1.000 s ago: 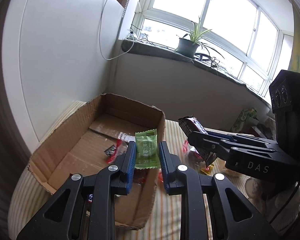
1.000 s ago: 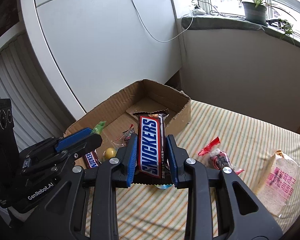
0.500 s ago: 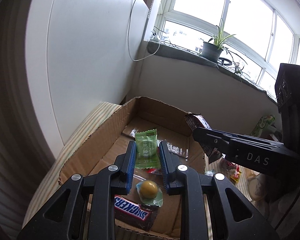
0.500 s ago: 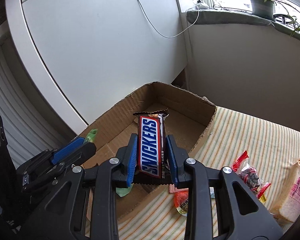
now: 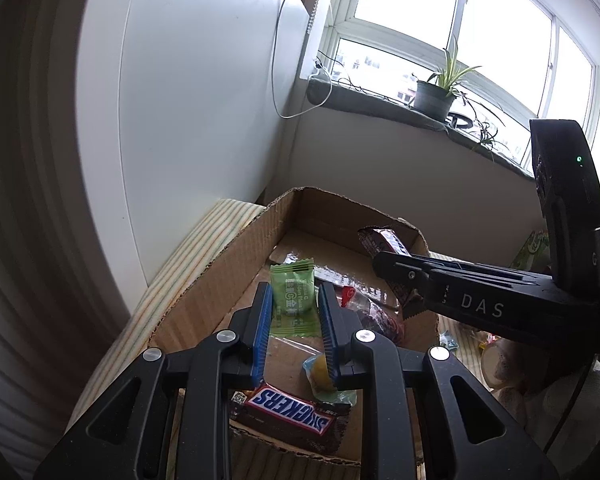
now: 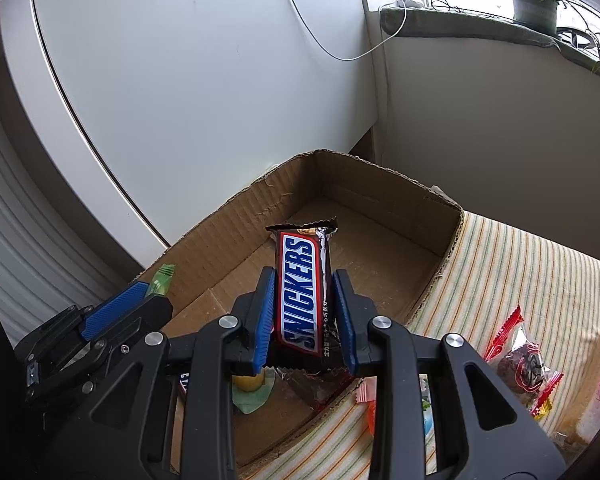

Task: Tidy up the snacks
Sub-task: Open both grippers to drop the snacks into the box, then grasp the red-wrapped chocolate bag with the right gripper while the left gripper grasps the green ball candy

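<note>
Left gripper (image 5: 292, 316) is clamping the green candy packet (image 5: 293, 300) between its blue pads, hovering over the cardboard box (image 5: 236, 256); packet is standing upright, long axis running along the fingers, top edge sticking out past the tips. Right gripper (image 6: 304, 312) is gripping a Snickers bar (image 6: 303, 292) the same way above the box: long axis along the fingers, crimped end pointing away. A second Snickers bar (image 5: 290, 410) is lying flat in the box beside a yellow candy (image 5: 320, 370).
</note>
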Demonstrator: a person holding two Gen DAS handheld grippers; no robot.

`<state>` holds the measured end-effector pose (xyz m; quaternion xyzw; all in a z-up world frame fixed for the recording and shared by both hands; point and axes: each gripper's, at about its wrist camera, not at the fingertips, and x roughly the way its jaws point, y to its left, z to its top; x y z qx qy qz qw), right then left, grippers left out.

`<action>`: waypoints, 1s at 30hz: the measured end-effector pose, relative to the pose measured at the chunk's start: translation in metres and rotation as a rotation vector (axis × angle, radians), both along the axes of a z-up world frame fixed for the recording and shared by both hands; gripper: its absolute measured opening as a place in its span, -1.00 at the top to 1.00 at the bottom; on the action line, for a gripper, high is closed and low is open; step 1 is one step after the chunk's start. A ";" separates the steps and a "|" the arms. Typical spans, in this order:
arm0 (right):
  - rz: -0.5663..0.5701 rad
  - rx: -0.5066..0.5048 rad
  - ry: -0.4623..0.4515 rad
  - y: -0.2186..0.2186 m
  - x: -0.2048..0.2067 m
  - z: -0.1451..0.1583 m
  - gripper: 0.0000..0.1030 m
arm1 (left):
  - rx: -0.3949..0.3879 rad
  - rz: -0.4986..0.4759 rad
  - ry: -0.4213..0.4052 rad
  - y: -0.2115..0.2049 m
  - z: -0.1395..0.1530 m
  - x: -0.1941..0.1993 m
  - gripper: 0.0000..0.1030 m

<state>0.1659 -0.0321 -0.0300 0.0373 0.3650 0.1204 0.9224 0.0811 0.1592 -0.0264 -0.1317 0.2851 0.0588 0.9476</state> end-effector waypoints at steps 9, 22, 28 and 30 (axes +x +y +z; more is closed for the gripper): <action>-0.005 -0.013 -0.012 0.000 0.000 0.002 0.39 | 0.002 0.007 0.003 0.001 0.000 -0.001 0.57; -0.021 -0.032 -0.068 -0.017 -0.024 0.022 -0.03 | 0.001 0.003 -0.010 -0.008 0.005 -0.003 0.42; -0.024 -0.044 -0.089 -0.032 -0.044 0.033 -0.03 | 0.002 -0.032 -0.027 -0.022 0.010 -0.007 0.42; -0.030 -0.049 -0.095 -0.039 -0.050 0.036 -0.03 | 0.003 -0.044 -0.033 -0.028 0.012 -0.008 0.42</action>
